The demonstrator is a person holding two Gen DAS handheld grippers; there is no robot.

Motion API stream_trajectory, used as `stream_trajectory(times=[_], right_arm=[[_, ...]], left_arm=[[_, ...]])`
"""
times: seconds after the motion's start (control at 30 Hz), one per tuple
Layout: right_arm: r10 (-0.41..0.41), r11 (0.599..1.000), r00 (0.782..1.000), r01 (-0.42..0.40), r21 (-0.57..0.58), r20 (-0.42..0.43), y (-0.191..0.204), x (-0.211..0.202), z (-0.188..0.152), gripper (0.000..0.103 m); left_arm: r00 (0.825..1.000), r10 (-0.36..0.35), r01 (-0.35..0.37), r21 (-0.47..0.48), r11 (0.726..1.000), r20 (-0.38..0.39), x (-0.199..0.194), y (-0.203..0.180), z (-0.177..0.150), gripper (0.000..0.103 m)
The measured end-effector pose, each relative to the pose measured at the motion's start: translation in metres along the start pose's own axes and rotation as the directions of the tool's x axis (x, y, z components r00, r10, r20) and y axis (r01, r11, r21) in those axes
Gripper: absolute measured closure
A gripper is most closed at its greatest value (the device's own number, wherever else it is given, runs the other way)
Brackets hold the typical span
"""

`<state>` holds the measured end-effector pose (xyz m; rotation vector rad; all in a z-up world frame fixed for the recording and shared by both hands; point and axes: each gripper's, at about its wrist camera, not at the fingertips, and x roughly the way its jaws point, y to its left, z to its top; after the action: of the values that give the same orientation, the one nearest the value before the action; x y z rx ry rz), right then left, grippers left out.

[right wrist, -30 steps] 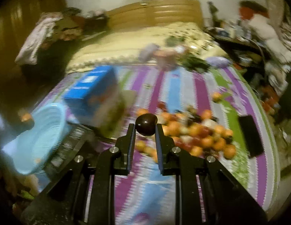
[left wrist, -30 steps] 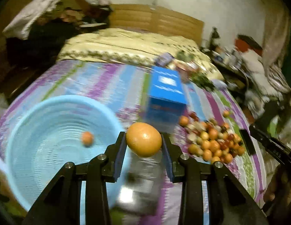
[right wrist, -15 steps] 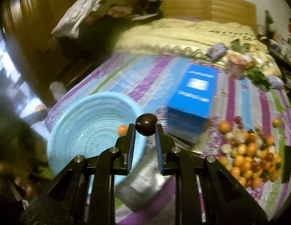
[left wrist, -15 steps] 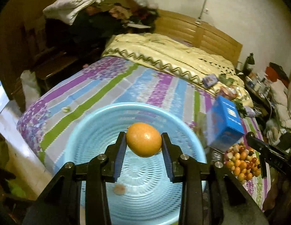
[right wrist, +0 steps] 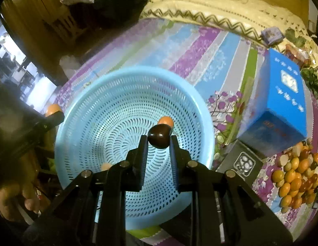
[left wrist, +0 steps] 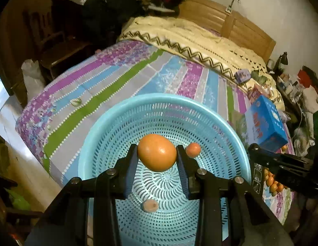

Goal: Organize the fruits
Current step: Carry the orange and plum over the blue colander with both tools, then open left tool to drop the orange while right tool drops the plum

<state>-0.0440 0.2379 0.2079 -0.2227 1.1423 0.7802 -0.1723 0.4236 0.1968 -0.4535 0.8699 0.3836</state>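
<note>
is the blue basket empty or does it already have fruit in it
Not empty: the blue basket holds two small orange fruits, one by the far wall, one near the bottom.

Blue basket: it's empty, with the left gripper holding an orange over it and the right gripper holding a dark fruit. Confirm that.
Not empty. The blue basket already holds two small orange fruits, as the left wrist view shows. The rest stands: the left gripper holds an orange over it, and the right gripper holds a dark fruit.
</note>
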Motion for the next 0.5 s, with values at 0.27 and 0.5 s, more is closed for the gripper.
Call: stream_trajectory(times=[0.27,0.5], right_arm=[[-0.015,1.000,0.999,0.015,-0.003,-0.052,0.006,0.014,0.000,0.082],[-0.010,1.000,0.997,0.010,-0.011,-0.075,0.009,0.020,0.001,0.082]], left_arm=[[0.997,0.013,-0.012,0.016,1.000,-0.075,0.025,0.003,-0.006,0.065],[0.995,0.016,-0.013,0.036,0.999,-0.102,0.032,0.000,-0.007,0.065]])
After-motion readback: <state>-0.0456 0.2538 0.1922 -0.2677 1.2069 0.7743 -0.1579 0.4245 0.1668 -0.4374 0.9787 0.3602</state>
